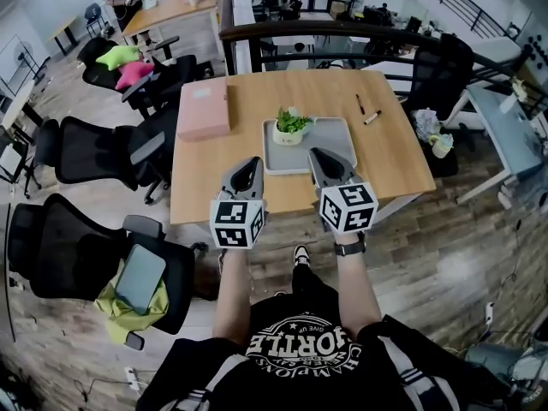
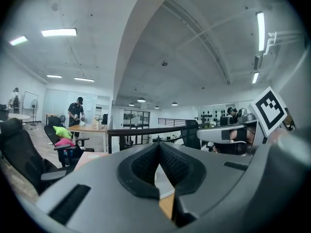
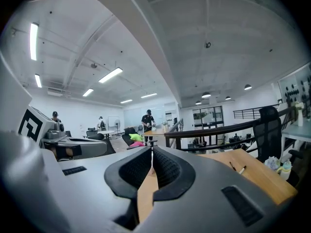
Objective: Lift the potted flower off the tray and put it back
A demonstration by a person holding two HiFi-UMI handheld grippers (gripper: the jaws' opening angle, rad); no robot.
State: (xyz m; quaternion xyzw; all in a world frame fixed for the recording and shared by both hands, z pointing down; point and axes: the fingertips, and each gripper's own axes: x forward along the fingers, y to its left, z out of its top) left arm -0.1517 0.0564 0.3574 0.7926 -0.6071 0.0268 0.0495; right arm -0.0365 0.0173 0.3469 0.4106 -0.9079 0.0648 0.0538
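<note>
Neither gripper view shows the small white pot with a green leafy flower [image 1: 291, 127]. Each is filled across its lower half by the gripper's own grey body, and over that only the office ceiling, distant desks and chairs appear. The head view alone shows the pot, small and soft in detail. It stands upright in the upper left part of the flat grey rectangular tray [image 1: 332, 137], on the light wooden table [image 1: 257, 92] at the centre of the frame.

The left gripper [image 1: 255, 163] has its ribbed black pads pressed together with nothing between them. In its own view [image 2: 159, 147] only a sliver of pale surface and wood shows beneath them. The right gripper [image 1: 313, 153] is likewise closed and empty, with bare wood below its pads [image 3: 152, 152].

In the head view the pot lies above and between the two tips, clear of both. The left tip is just beside the tray's lower left corner. The right tip overlaps the tray's lower edge, though its height over the tray cannot be told.
</note>
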